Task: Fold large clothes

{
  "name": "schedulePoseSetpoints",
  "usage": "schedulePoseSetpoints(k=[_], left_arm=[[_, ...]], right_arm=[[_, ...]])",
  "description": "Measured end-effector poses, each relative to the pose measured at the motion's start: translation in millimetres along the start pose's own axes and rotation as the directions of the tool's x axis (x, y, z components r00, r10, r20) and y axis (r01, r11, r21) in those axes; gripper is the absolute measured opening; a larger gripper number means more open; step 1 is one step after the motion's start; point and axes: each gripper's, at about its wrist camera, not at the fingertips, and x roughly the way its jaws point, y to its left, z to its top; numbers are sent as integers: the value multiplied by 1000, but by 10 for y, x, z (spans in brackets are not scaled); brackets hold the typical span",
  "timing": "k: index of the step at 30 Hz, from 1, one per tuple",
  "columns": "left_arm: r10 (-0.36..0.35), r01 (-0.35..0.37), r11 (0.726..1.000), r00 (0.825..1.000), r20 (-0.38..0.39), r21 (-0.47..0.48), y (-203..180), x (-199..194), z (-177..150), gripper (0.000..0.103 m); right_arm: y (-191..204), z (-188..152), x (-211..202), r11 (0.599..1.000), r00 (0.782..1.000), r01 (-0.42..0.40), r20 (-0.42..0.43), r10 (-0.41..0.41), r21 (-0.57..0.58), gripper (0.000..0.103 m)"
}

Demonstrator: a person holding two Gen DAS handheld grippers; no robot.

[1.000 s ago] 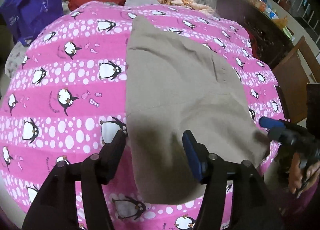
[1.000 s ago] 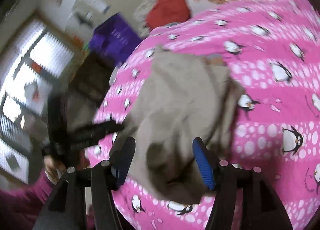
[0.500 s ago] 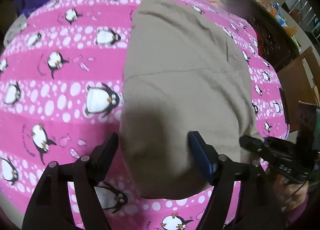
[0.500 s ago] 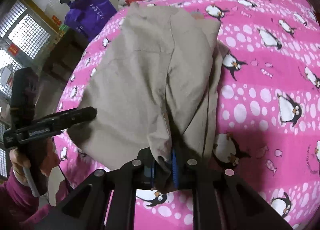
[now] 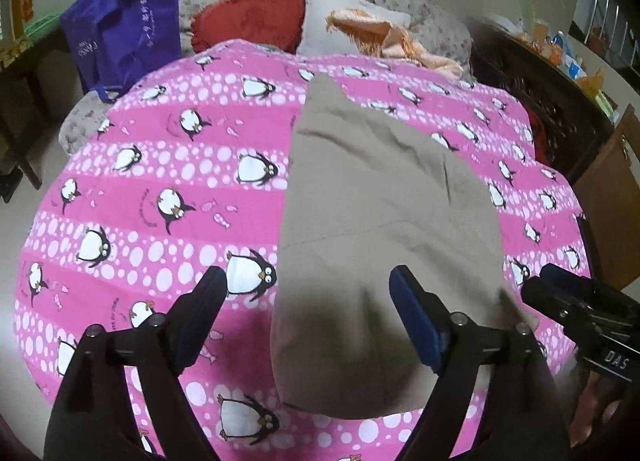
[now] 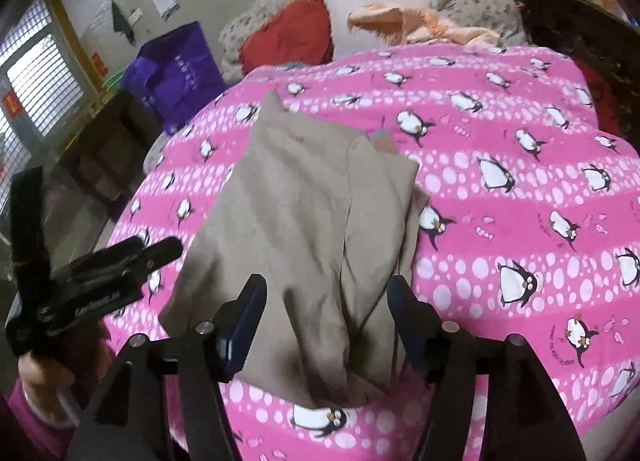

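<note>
A beige garment [image 5: 380,213] lies folded lengthwise on a pink penguin-print blanket [image 5: 160,189]; it also shows in the right wrist view [image 6: 304,213]. My left gripper [image 5: 308,293] is open and empty, above the garment's near left edge. My right gripper [image 6: 324,301] is open and empty, above the garment's near end, where a narrower folded layer [image 6: 376,205] lies on the right side. The right gripper [image 5: 576,301] also shows at the right of the left wrist view. The left gripper [image 6: 120,269] shows at the left of the right wrist view.
At the far end lie a red cushion [image 5: 248,17], a white pillow [image 5: 344,25] and an orange fluffy cloth [image 5: 384,37]. A purple bag [image 5: 120,25] stands at the far left. Dark wooden furniture [image 5: 560,101] stands to the right of the bed.
My right gripper was shut on the garment's near end half a second ago and is now open, the cloth released. Both grippers have pulled back and up from the garment.
</note>
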Motion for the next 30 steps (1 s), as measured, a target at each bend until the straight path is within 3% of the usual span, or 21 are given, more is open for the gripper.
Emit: schedulePoseSetpoints(k=[8,13,30], left_arm=[[16,-16,1000,1000,-12,-10,10,-35,-3,85],[31,-31,999,999,5,-12,6,-72,-8,85],[50,-50,999,999,-7,3,-20,-25,-23,85]], right_arm=[[189,37,5,993,993,104,61,-100,-63,77],[184,38,4,992,993,110,59,-107,-56,82],[148,24,98,992,993,116,20,-115,-48,84]])
